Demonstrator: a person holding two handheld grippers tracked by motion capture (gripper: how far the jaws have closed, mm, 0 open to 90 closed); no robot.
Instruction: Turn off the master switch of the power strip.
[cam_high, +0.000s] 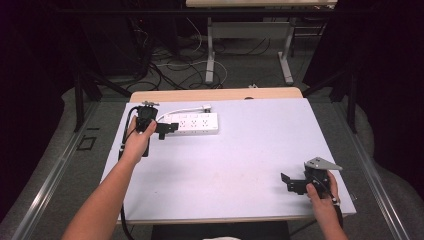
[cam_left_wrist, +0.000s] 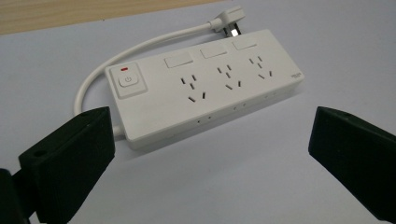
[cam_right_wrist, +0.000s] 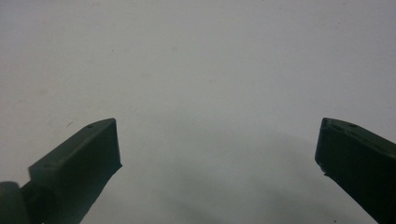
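A white power strip (cam_high: 192, 123) lies flat at the far left of the white table (cam_high: 235, 155), its short cord curling back to a plug (cam_high: 206, 106). My left gripper (cam_high: 169, 130) hovers just at the strip's left end, jaws spread wide with nothing between them. In the left gripper view the strip (cam_left_wrist: 205, 88) shows a power button with a red light, three sockets and the plug (cam_left_wrist: 229, 23), all just beyond my open left gripper (cam_left_wrist: 211, 140). My right gripper (cam_high: 287, 183) sits near the front right corner, open over bare tabletop (cam_right_wrist: 205, 70), right gripper (cam_right_wrist: 218, 140) empty.
A wooden strip (cam_high: 215, 94) runs along the table's far edge. Beyond it on the floor lie tangled cables (cam_high: 175, 65) and the metal legs of another table (cam_high: 211, 50). Dark stands flank both sides.
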